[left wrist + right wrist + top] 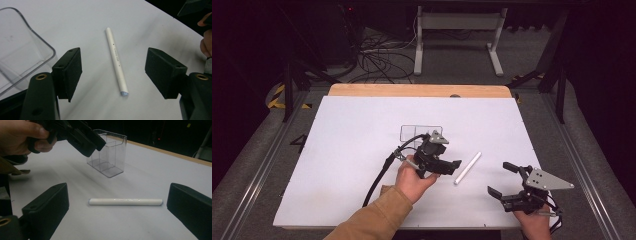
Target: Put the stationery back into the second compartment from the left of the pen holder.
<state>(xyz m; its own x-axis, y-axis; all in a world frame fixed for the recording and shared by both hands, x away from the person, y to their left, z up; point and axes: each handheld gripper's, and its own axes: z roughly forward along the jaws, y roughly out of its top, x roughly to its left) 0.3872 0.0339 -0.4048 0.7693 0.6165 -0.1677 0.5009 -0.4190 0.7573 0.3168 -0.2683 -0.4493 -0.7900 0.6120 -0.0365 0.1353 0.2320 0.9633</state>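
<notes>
Left gripper view is showing the left gripper (113, 72) spread wide around the white stick (116, 60); I'd be centring before squeezing, right gripper (507, 180) also gaping

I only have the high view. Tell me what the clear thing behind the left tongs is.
Observer: It is a clear plastic box, open at the top and standing upright on the white table. In the right gripper view a divider inside splits it into compartments.
Operator: Tell me what is in it.
Observer: Nothing that I can see; both compartments look bare through the walls.
Operator: Now describe the white stick.
Observer: The white stick carries a line of small grey print along its side, too small to read, and one end shows a bluish tip in the left gripper view.
Operator: Report the left tongs.
Observer: The left tongs are open, jaws spread either side of the stick, not touching it.
</notes>
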